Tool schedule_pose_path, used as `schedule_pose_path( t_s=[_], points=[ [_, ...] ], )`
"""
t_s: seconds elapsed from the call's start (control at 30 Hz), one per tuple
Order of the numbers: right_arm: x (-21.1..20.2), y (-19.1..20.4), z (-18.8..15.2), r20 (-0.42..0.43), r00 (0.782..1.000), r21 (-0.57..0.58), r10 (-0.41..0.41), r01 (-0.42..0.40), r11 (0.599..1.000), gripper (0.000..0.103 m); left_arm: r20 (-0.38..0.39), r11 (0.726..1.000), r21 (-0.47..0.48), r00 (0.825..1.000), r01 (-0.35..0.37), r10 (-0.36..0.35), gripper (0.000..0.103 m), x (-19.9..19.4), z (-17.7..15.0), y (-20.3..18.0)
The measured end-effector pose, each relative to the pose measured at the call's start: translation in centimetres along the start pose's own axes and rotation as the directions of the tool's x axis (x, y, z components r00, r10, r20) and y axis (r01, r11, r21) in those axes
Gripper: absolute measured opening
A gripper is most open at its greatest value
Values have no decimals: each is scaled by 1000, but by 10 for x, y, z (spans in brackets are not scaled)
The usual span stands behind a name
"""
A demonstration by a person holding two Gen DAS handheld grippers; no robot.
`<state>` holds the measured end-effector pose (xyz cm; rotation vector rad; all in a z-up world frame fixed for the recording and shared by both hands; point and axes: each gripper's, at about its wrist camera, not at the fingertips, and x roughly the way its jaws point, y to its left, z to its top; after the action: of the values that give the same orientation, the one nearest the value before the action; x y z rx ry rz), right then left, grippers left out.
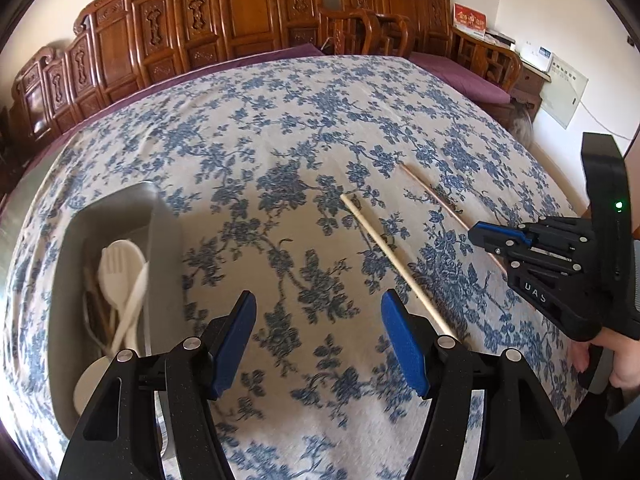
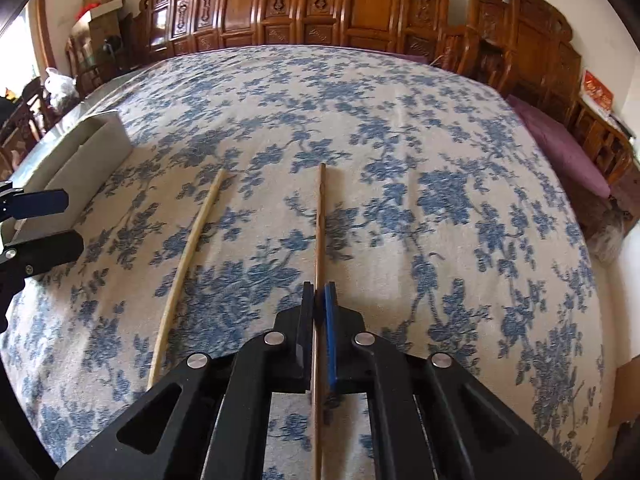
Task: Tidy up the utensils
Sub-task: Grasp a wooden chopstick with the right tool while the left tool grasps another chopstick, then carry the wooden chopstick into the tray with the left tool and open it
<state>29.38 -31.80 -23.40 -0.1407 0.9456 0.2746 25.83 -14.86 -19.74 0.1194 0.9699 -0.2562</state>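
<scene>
A brown chopstick (image 2: 319,220) lies on the blue-flowered tablecloth (image 2: 400,140), and my right gripper (image 2: 320,292) is shut on its near part, with the stick running back between the pads. In the left wrist view that gripper (image 1: 478,236) reaches in from the right over the same brown chopstick (image 1: 432,196). A pale chopstick (image 2: 188,260) lies loose to its left, and it also shows in the left wrist view (image 1: 396,264). My left gripper (image 1: 319,304) hangs open over bare cloth with nothing between its fingers. A white organizer box (image 1: 116,216) at the left holds a white fork (image 1: 114,264), a white spoon and dark sticks.
Carved wooden chairs (image 2: 320,8) with purple cushions (image 2: 560,148) ring the table's far side. A hand (image 1: 624,360) holds the right gripper at the right edge. The box (image 2: 80,160) stands at the table's left edge, beside my left gripper (image 2: 60,226).
</scene>
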Motion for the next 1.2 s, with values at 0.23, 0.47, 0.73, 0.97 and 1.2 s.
schedule_pose_path(
  t_s=[0.23, 0.47, 0.73, 0.97, 1.2],
  points=[
    [-4, -17, 3, 29, 1000, 68, -4, 2, 998, 6, -30, 1000, 4, 999, 29, -29, 62, 22, 8, -19],
    [-5, -22, 4, 40, 999, 100, 18, -22, 995, 6, -55, 997, 42, 997, 64, -62, 42, 41, 12, -46],
    [-4, -24, 4, 41, 999, 116, 29, -33, 993, 6, -64, 995, 91, 997, 45, -39, 23, 51, 7, -62],
    [-6, -20, 5, 45, 998, 105, 35, -39, 994, 6, -66, 995, 100, 998, 5, 2, 5, 47, 2, -51],
    [-9, -10, 8, 53, 998, 81, 46, -50, 995, 6, -68, 997, 80, 997, -14, 19, 4, 40, -2, -31]
  ],
)
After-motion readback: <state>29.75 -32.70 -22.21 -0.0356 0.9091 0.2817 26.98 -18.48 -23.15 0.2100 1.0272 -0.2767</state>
